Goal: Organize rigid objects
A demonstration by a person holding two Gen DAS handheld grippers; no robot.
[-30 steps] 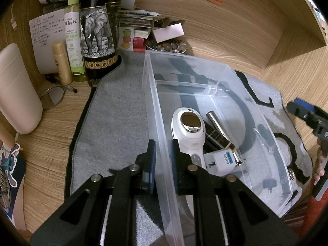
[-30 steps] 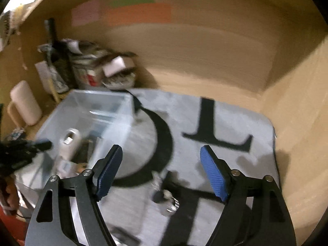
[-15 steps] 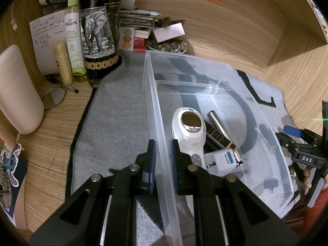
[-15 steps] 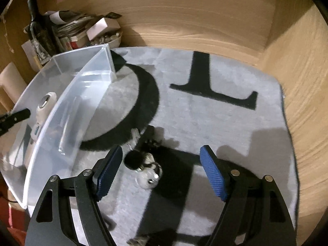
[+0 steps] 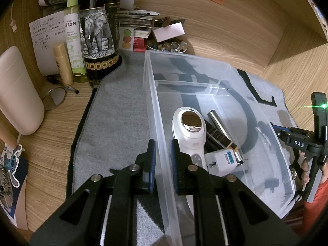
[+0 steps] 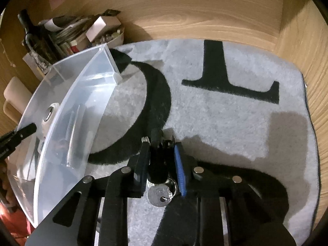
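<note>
1. The left gripper (image 5: 163, 160) is pinched on the long side wall of a clear rectangular plastic bin (image 5: 157, 110), one pad outside the wall and one inside.
2. The bin stands on a grey felt mat with large black letters (image 6: 225, 110), which lies on a wooden desk (image 5: 51, 127).
3. Inside the bin lie a white handheld device with a shiny oval window (image 5: 189, 129), a dark tube with a metallic end (image 5: 220, 131) just beside it, and a small white plug adapter with a blue label (image 5: 220, 160) touching both.
4. The right gripper (image 6: 162, 164) has its jaws just closed around a small black object with a silver keyring and round metal tag (image 6: 161, 192) (what the black part is, I cannot tell). The dark body sits between the black pad and the blue pad, both pressing it, while the tag pokes out below the fingers.
5. That object rests on the mat outside the bin, near the bin's curved clear wall and on the edge of a black letter.
6. In the left wrist view the right gripper shows at the far right edge, beyond the bin, with a hand (image 5: 305, 170) partly visible.
7. Behind the bin, against the wooden back wall, stand a dark bottle with an elephant label (image 5: 98, 41), a green spray bottle (image 5: 73, 37), a small beige tube (image 5: 62, 63) and a heap of papers and boxes (image 5: 143, 26).
</note>
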